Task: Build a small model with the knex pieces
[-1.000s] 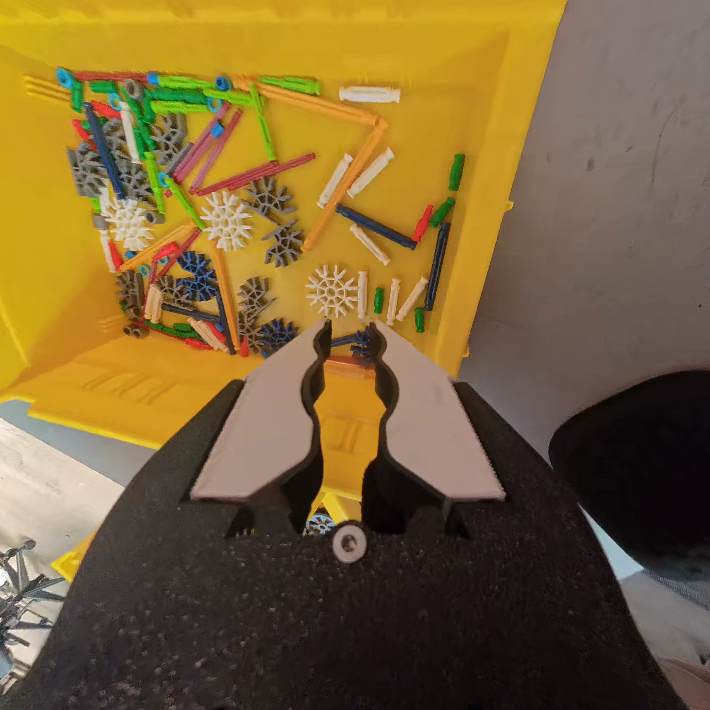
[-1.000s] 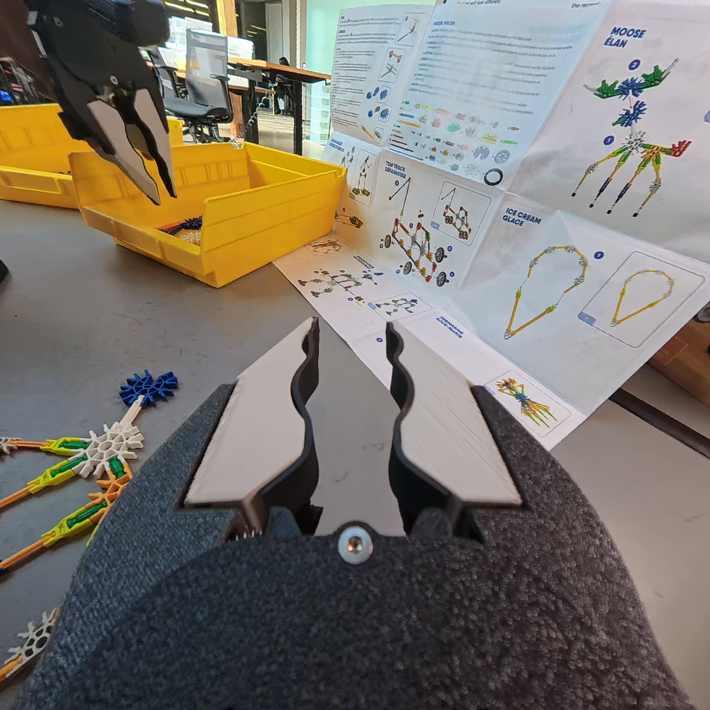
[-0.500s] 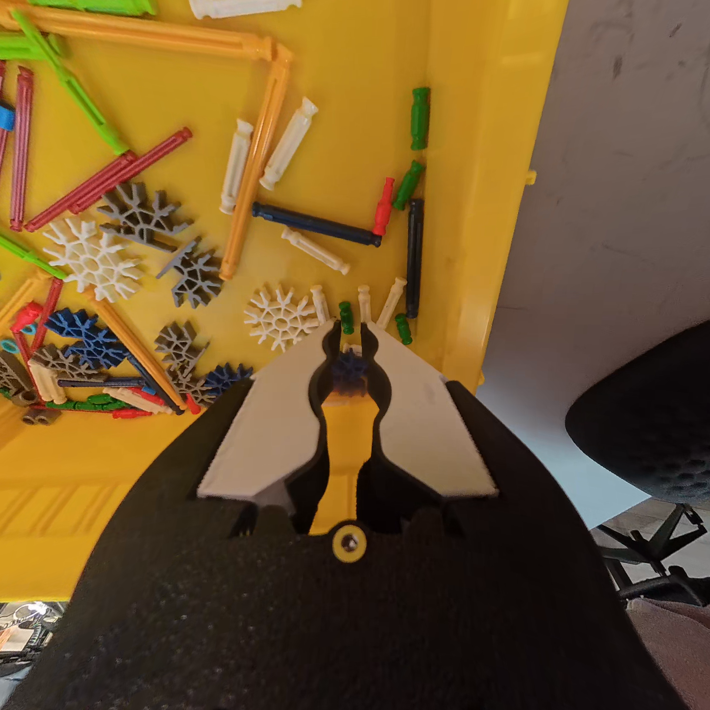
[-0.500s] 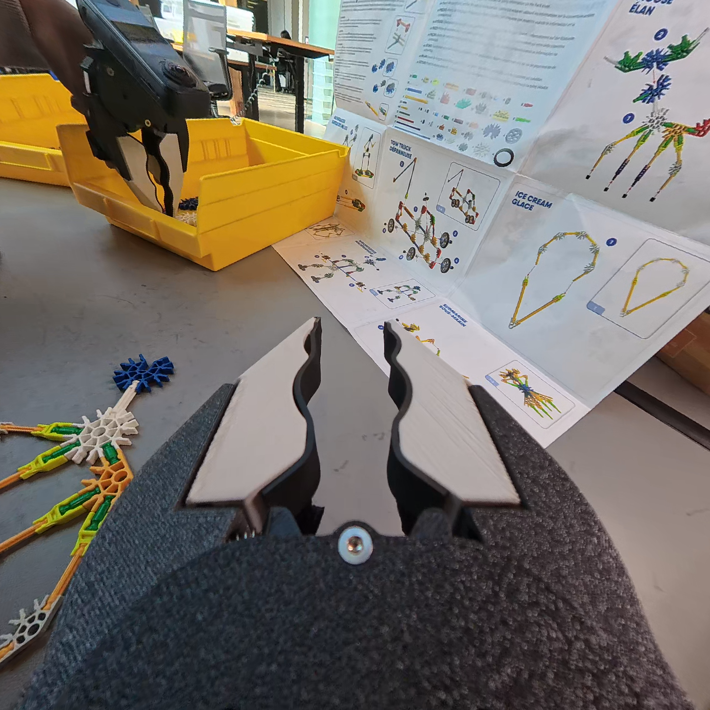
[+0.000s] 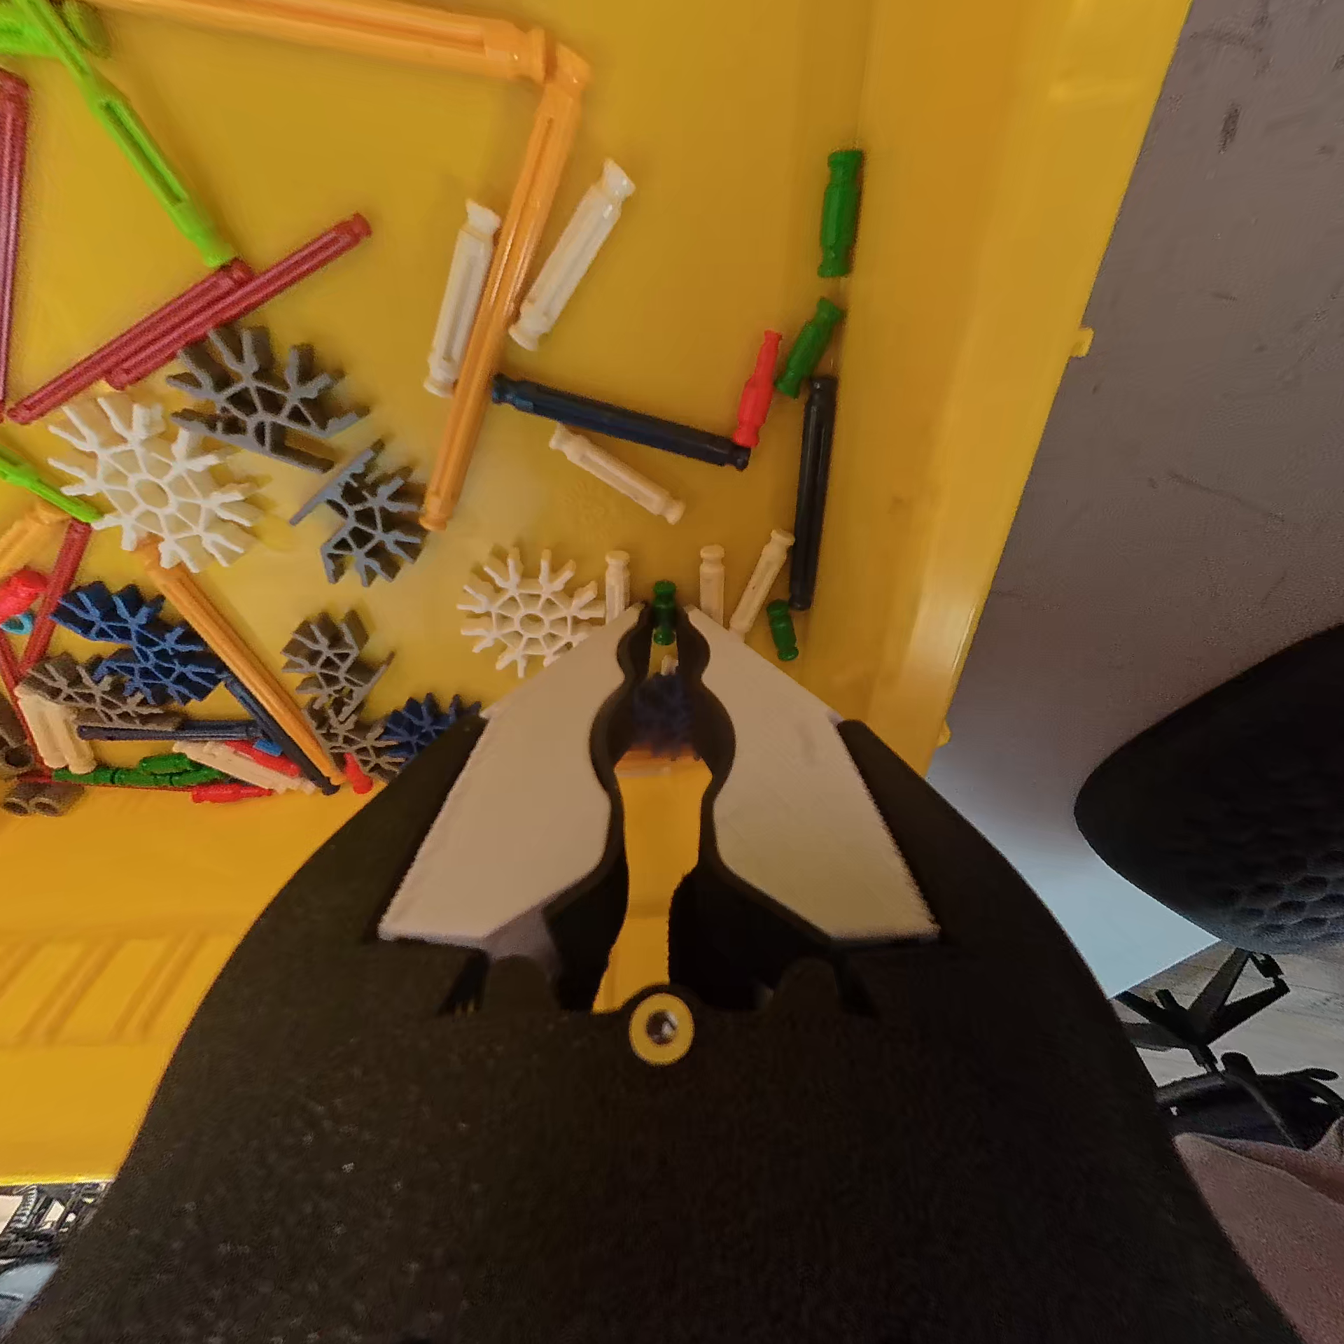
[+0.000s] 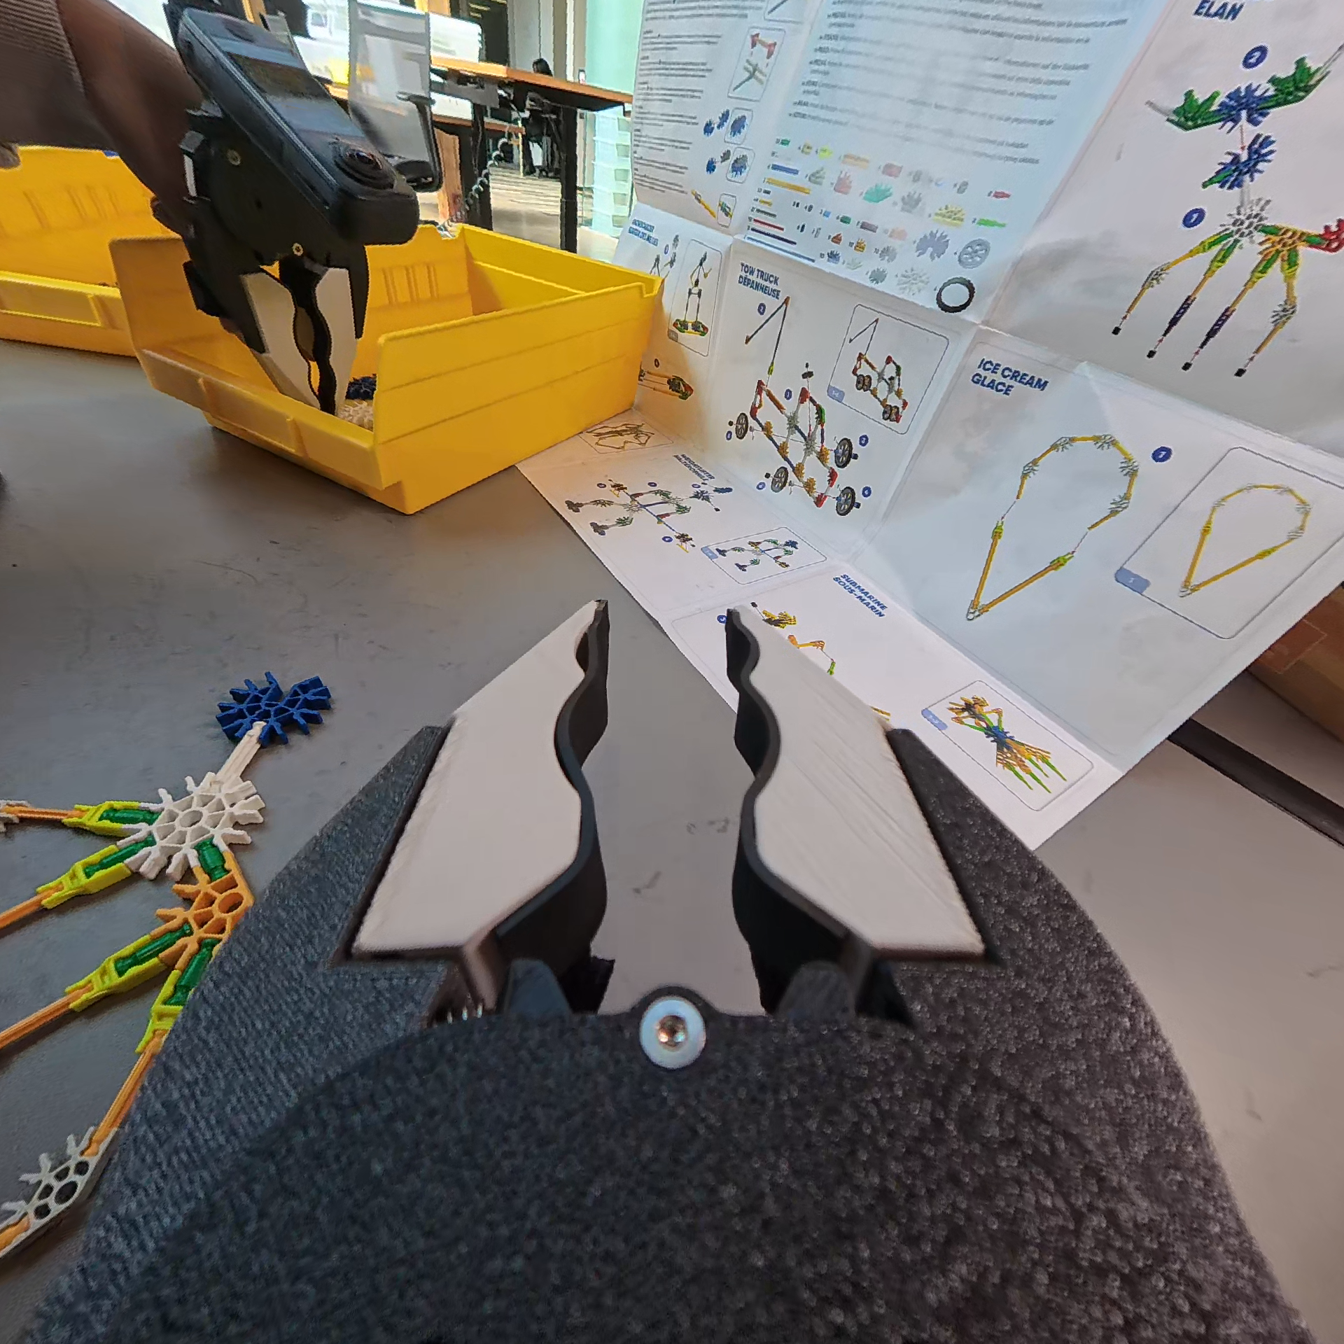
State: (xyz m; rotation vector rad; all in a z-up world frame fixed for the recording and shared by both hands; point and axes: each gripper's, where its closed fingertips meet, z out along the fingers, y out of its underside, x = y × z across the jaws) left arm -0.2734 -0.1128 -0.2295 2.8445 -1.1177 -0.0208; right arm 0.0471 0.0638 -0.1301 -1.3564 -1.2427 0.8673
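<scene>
Reaching down into the yellow plastic bin (image 5: pixel 916 364), left gripper (image 5: pixel 662 618) pinching a short green plastic rod (image 5: pixel 662 609) at the fingertips, nearly closed around it. Sitting just beside it: a white snowflake-shaped connector (image 5: pixel 529 612) and short cream rods (image 5: pixel 760 590). Hovering over the grey table (image 6: pixel 218 553), right gripper (image 6: pixel 665 618) gaping, holding nothing, near a partly built rod-and-connector figure (image 6: pixel 182 836) and a folded paper instruction sheet (image 6: pixel 1018 436).

Instruction sheet (image 6: pixel 1018 407) beside yellow bin (image 6: pixel 509 407).
</scene>
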